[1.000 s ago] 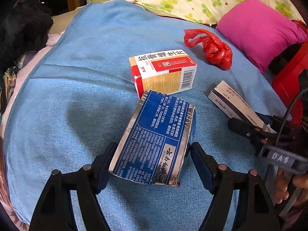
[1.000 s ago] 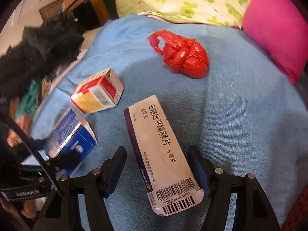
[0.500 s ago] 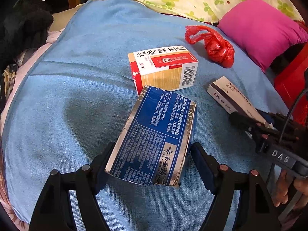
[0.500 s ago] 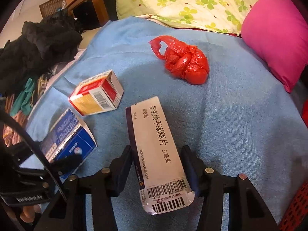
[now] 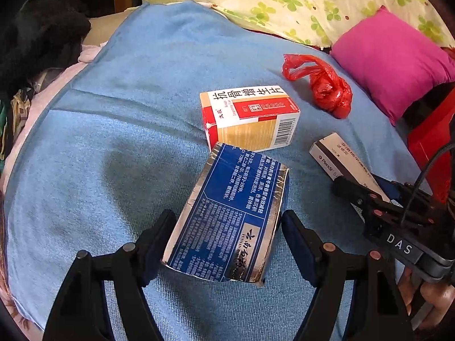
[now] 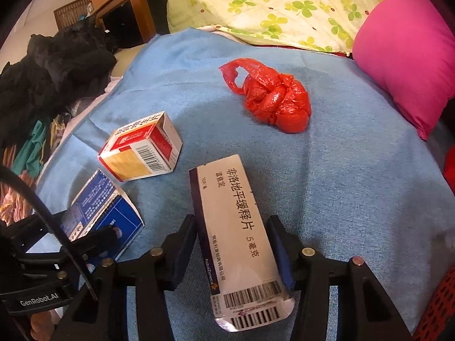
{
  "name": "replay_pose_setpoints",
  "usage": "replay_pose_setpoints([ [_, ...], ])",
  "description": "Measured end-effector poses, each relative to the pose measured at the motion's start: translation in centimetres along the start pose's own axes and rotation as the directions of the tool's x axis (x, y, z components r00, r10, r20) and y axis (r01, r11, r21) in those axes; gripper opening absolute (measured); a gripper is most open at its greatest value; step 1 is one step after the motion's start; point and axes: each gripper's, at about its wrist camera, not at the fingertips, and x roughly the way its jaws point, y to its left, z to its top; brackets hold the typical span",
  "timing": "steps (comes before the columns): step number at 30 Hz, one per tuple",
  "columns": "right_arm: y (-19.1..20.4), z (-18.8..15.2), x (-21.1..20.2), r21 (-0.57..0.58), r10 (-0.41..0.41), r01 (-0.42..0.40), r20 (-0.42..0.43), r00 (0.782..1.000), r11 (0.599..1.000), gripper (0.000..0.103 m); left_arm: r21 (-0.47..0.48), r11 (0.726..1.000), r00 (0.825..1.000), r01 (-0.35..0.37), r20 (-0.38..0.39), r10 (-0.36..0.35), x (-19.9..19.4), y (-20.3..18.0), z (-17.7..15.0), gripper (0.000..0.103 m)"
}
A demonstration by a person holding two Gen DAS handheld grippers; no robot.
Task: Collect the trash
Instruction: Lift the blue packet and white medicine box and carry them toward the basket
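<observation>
Lying lengthwise between the closing jaws of the right gripper [image 6: 231, 253], the long white box [image 6: 239, 236] points straight ahead, pads touching its sides. The left gripper [image 5: 227, 240] brackets the blue box [image 5: 227, 216] the same way, fairly wide, grip unclear. Both boxes rest on a blue blanket [image 5: 119, 130], beside the red-and-white box [image 5: 250, 119], red bag [image 6: 273, 99] and pink pillow [image 6: 409, 54].

Black hand-held gripper [image 5: 227, 241] w/ brass rivets, blue pads, "DAS" label.
</observation>
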Motion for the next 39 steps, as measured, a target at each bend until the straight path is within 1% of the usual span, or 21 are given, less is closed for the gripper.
replay_pose_setpoints([
  [4, 0.2, -0.1, -0.5, -0.009, -0.015, 0.015, 0.020, 1.000, 1.000, 0.052, 0.008, 1.000, 1.000, -0.006, 0.021, 0.006, -0.5, -0.1, -0.1, 0.073],
  [8, 0.9, 0.0, -1.8, -0.031, -0.009, 0.011, 0.060, 0.998, 0.999, 0.052, 0.023, 0.999, 0.999, -0.021, 0.047, 0.020, -0.9, -0.4, -0.1, 0.072],
  [13, 1.9, -0.1, -3.5, -0.074, -0.027, 0.034, 0.102, 0.994, 0.997, 0.052, 0.029, 0.999, 0.998, -0.019, 0.063, 0.018, -1.4, -0.5, -0.1, 0.071],
  [26, 3.9, -0.9, -6.2, -0.124, -0.064, 0.084, 0.162, 0.985, 0.989, 0.052, 0.054, 0.995, 0.987, -0.080, 0.143, 0.072, -4.1, 0.6, -0.8, 0.072],
  [30, 4.7, -1.2, -7.1, -0.136, -0.071, 0.096, 0.181, 0.981, 0.986, 0.052, 0.049, 0.994, 0.983, -0.097, 0.163, 0.088, -4.7, 1.2, -1.1, 0.072],
  [39, 6.7, -2.3, -9.3, -0.157, -0.080, 0.118, 0.229, 0.970, 0.980, 0.052, 0.015, 0.994, 0.975, -0.109, 0.197, 0.104, -6.1, 2.9, -2.0, 0.072],
])
